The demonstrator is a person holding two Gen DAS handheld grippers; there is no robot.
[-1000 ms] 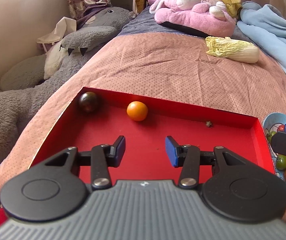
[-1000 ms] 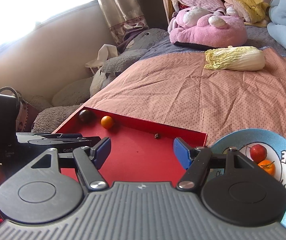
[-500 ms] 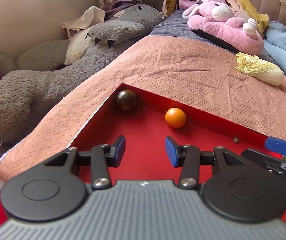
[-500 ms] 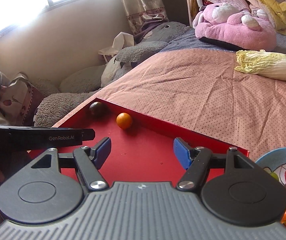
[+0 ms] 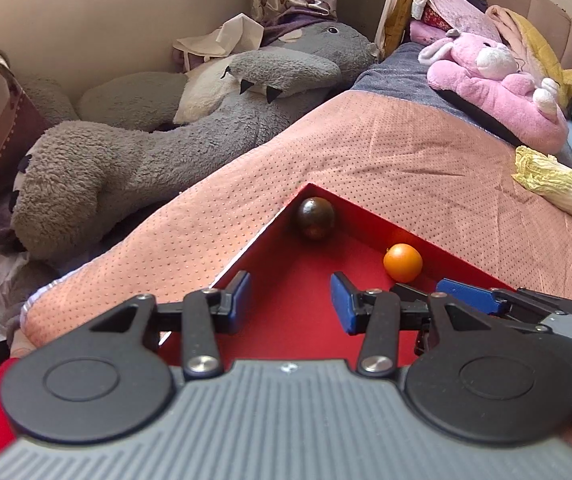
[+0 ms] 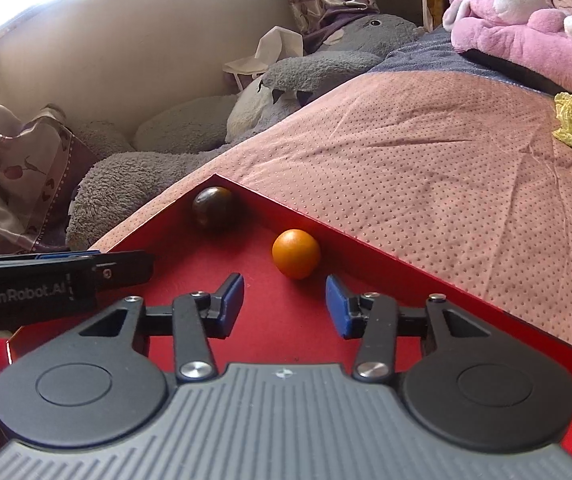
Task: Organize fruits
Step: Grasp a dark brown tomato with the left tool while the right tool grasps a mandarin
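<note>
Inside the red tray [image 6: 366,256] on the bed, an orange fruit [image 6: 296,253] is seen by the far wall and a dark fruit [image 6: 212,207] in the corner. Nothing is held: the right gripper [image 6: 284,306], parted, has just been closing; the left gripper [image 5: 290,302] is kept parted too.

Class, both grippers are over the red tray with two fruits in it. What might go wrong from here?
1. The right gripper has just been narrowing with nothing between its jaws; the round orange fruit may roll away if nudged.
2. The left gripper sits close beside it, so they may collide.
3. The dark fruit sits in the red tray's corner, awkward to grasp.
</note>
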